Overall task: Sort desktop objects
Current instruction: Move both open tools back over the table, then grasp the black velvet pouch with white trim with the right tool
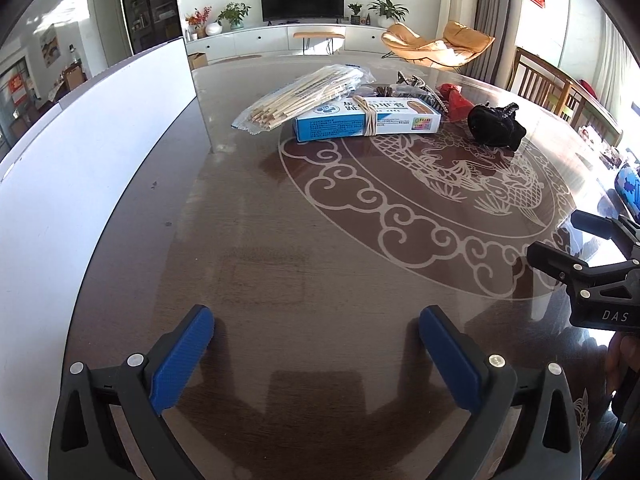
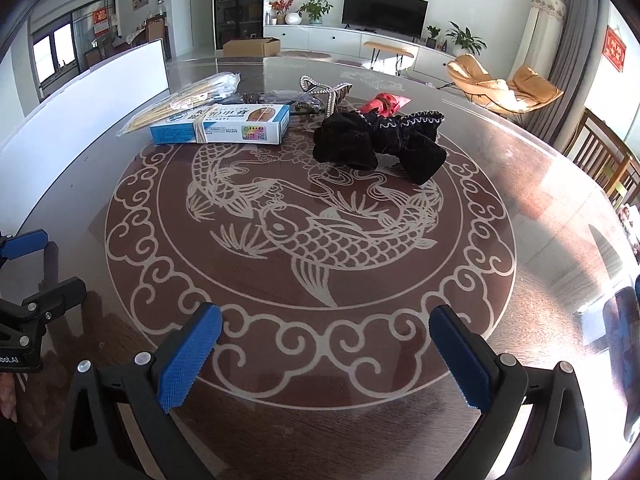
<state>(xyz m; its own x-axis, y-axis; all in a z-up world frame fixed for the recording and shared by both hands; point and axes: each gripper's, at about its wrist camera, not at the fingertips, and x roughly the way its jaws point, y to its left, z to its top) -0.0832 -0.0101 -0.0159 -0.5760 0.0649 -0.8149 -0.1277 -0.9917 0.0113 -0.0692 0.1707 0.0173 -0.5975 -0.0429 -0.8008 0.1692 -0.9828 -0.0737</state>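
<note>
A blue and white box [image 1: 366,120] [image 2: 224,123] bound with a rubber band lies at the far side of the round glass table [image 1: 280,240] [image 2: 540,208]. A clear bag of wooden sticks [image 1: 304,94] [image 2: 192,96] leans on it. A black cloth bow [image 1: 496,124] [image 2: 380,144], a red item [image 1: 454,98] [image 2: 384,104] and a beaded hair clip [image 2: 324,90] lie to its right. My left gripper [image 1: 316,332] is open and empty, low over the near table. My right gripper [image 2: 326,330] is open and empty. Each gripper shows at the edge of the other's view.
A white board [image 1: 100,168] [image 2: 80,96] stands along the table's left edge. Wooden chairs [image 1: 560,92] [image 2: 608,156] stand at the right. A blue patterned object [image 1: 628,188] lies at the table's right edge. The fish pattern [image 2: 312,224] is under the glass.
</note>
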